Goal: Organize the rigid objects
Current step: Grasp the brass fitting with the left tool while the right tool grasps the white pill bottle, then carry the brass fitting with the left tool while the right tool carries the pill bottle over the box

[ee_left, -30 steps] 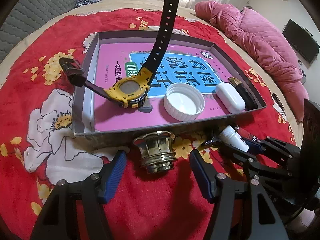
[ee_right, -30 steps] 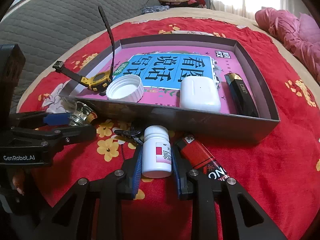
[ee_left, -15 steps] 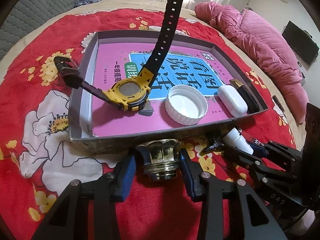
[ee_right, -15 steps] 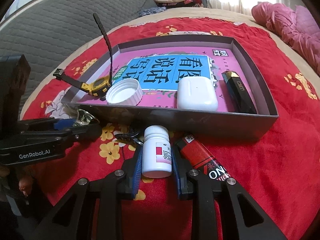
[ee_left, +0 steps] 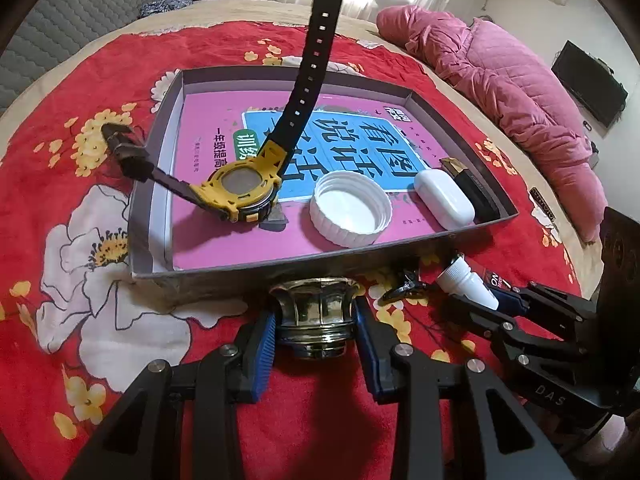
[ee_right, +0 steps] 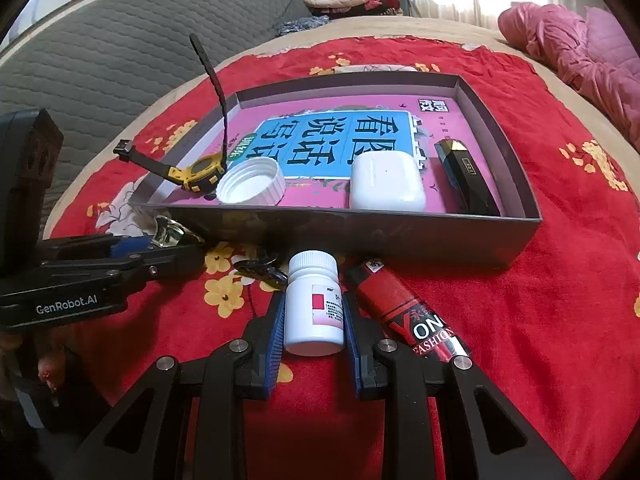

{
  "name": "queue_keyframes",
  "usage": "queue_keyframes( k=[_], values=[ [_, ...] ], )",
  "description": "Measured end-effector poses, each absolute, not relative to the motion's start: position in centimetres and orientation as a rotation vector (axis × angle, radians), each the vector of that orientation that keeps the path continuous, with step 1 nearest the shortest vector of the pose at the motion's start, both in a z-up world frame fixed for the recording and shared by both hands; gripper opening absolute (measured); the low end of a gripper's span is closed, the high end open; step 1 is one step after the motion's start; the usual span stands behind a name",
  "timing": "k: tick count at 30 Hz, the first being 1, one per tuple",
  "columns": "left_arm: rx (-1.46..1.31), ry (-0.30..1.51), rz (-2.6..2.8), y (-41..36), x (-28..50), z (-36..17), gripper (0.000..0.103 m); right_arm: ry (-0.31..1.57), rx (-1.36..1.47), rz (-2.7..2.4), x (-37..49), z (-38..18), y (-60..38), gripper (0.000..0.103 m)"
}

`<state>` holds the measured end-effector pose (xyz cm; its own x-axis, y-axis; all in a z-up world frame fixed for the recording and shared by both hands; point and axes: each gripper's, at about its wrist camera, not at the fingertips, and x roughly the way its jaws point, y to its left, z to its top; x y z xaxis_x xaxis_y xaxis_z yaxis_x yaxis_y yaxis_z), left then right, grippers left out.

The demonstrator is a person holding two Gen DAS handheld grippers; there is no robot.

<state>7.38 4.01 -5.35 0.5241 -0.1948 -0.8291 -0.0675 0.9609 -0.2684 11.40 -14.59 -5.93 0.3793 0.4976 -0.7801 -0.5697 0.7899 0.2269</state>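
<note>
A grey shallow box (ee_left: 280,270) (ee_right: 400,236) lies on a red flowered cloth. It holds a pink book, a yellow watch (ee_left: 240,188) (ee_right: 198,172), a white lid (ee_left: 350,214) (ee_right: 250,182), a white earbud case (ee_left: 444,200) (ee_right: 386,182) and a black lighter (ee_left: 472,184) (ee_right: 466,176). My left gripper (ee_left: 316,324) is shut on a shiny metal fitting (ee_left: 314,316) (ee_right: 168,234) just in front of the box. My right gripper (ee_right: 314,316) is shut on a white pill bottle (ee_right: 314,304) (ee_left: 466,282) that lies on the cloth.
A red tube (ee_right: 404,312) lies right of the bottle. A small black clip (ee_right: 260,270) (ee_left: 402,288) lies between the two grippers. A pink quilt (ee_left: 500,84) is heaped at the far right, and a grey padded surface (ee_right: 100,60) rises at the left.
My left gripper moved forward around the metal fitting and closed on it. My right gripper kept its hold on the pill bottle and lifted a little.
</note>
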Motion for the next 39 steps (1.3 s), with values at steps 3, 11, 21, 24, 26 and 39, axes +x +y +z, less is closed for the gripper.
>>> queue_keyframes(
  k=[3,11,21,24,26,39],
  values=[
    [-0.288,1.015,-0.074,4.4,7.1,-5.2,0.037,0.96,-0.082,0.685,11.2,-5.7,-14.7,0.028],
    [-0.284,0.99,-0.082,4.5,6.3,-4.1,0.037,0.946,-0.059,0.682,10.9,-4.9,-15.2,0.028],
    [-0.268,0.922,-0.08,4.8,5.0,-2.4,0.037,0.923,-0.034,0.69,10.5,-3.9,-15.7,0.028],
    [-0.272,0.902,-0.072,4.9,5.0,-1.9,0.037,0.913,-0.029,0.694,10.3,-3.5,-15.8,0.028],
    [-0.277,0.887,-0.064,5.1,5.0,-1.6,0.037,0.905,-0.03,0.696,10.2,-3.3,-15.8,0.028],
    [-0.292,0.816,-0.04,6.3,5.1,-0.8,0.037,0.836,0.0,0.687,10.0,-1.3,-16.2,0.028]
  ],
)
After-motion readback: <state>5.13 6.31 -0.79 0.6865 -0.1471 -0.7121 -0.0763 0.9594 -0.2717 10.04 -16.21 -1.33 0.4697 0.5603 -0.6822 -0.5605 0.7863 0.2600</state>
